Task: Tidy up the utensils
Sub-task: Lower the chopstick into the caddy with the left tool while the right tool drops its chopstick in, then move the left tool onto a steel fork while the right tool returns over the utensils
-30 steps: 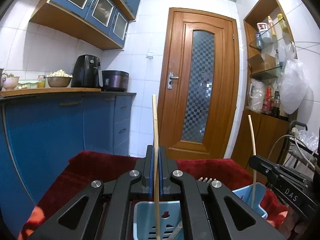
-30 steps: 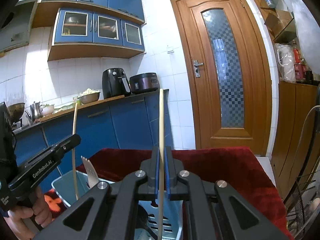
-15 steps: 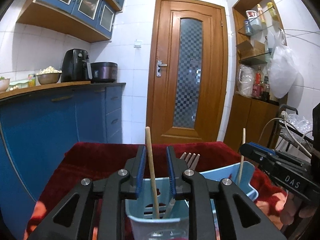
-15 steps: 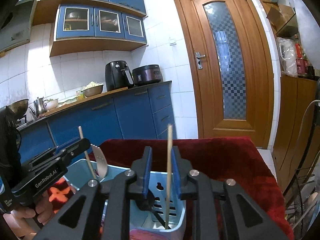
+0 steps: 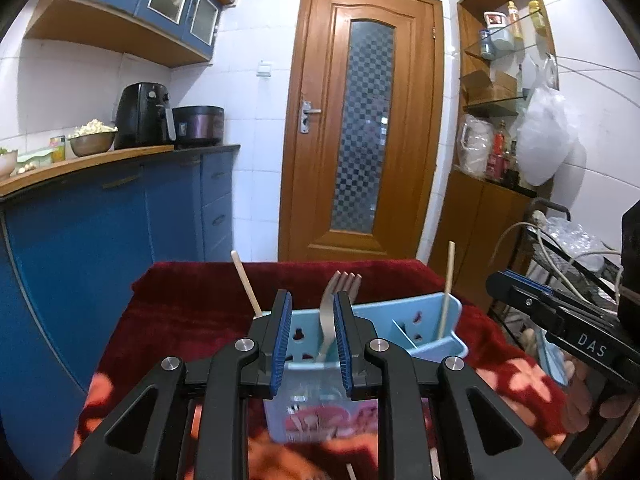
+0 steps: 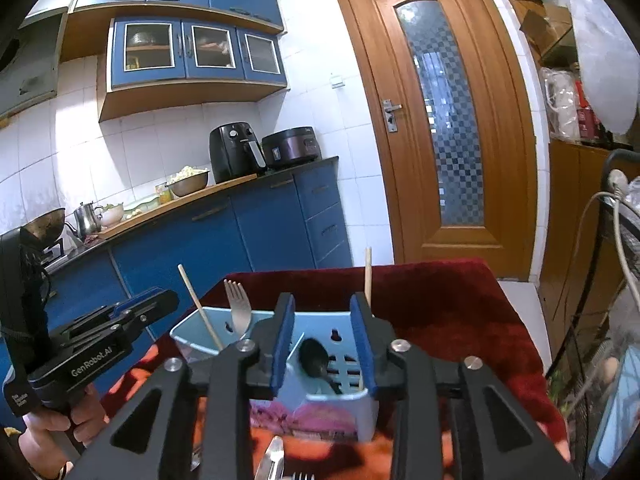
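Both grippers are released and hold nothing. The left gripper (image 5: 310,344) has its jaws spread, and the blue utensil caddy (image 5: 452,344) sits just beyond them on the red-covered tabletop (image 5: 192,304). A fork (image 5: 334,304) stands tines-up in the gap between these jaws, untouched as far as I can tell. 1 chopstick (image 5: 246,280) leans away just outside the left jaw, and a 2nd chopstick (image 5: 446,292) stands upright in the compartment well beyond the right jaw.

The right gripper (image 6: 322,344) is likewise parted over its end of the caddy, with a dark spoon (image 6: 314,360) lying in the compartment seen between its jaws.

Below these jaws, at the frame's near edge, more cutlery (image 6: 272,458) lies on the cloth, so sorting looks unfinished.

The risks, as I judge them:
- The caddy is light plastic on soft cloth; a jaw catching its rim could tip it and spill everything.
- The leaning chopstick could be knocked out by the left jaw's outer side.
- Flat cutlery on plush fabric may slip from a shallow pinch.
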`<state>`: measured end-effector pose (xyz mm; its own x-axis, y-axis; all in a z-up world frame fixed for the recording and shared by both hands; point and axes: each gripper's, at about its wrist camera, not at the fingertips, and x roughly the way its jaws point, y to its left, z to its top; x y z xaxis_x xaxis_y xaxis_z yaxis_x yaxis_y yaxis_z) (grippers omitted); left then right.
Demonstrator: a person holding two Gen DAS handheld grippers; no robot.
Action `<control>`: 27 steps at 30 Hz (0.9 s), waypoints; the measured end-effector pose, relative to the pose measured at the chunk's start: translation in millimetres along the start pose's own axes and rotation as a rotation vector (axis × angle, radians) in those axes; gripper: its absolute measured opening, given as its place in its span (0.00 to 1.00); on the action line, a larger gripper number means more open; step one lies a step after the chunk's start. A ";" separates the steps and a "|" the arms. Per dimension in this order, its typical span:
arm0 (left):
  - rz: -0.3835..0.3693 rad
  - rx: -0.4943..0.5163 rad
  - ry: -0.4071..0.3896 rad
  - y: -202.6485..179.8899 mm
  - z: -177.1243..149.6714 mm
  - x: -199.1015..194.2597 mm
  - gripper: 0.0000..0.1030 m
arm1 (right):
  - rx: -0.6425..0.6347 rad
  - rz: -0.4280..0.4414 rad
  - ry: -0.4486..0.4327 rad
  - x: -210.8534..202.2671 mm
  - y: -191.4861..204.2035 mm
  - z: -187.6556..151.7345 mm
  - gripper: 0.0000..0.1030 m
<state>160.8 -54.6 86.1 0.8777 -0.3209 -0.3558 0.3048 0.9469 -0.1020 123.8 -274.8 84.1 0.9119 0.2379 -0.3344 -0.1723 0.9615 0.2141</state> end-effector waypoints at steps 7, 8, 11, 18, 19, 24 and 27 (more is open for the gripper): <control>-0.012 -0.008 0.068 -4.6 -8.5 -23.1 0.21 | 0.027 -0.021 0.048 -22.1 1.8 -7.5 0.33; -0.013 -0.006 0.076 -3.0 -9.8 -24.3 0.21 | 0.025 -0.027 0.060 -25.6 2.6 -9.5 0.33; -0.014 0.002 0.115 -3.7 -17.4 -31.2 0.21 | 0.020 -0.040 0.091 -34.5 3.4 -16.1 0.33; 0.006 -0.017 0.203 -1.2 -39.4 -42.8 0.21 | 0.028 -0.057 0.169 -50.6 5.4 -35.6 0.33; 0.008 -0.018 0.216 -1.3 -42.4 -43.2 0.21 | 0.031 -0.058 0.179 -52.0 5.5 -38.2 0.33; 0.014 -0.023 0.300 1.2 -57.0 -44.8 0.21 | 0.044 -0.062 0.218 -59.7 6.5 -53.4 0.33; 0.017 -0.016 0.337 1.4 -65.1 -46.4 0.21 | 0.061 -0.066 0.236 -64.1 5.1 -61.6 0.33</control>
<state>96.4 -37.2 42.0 0.7105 -0.2834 -0.6441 0.2831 0.9531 -0.1072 41.5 -276.7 50.1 0.8072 0.2068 -0.5528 -0.0855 0.9677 0.2371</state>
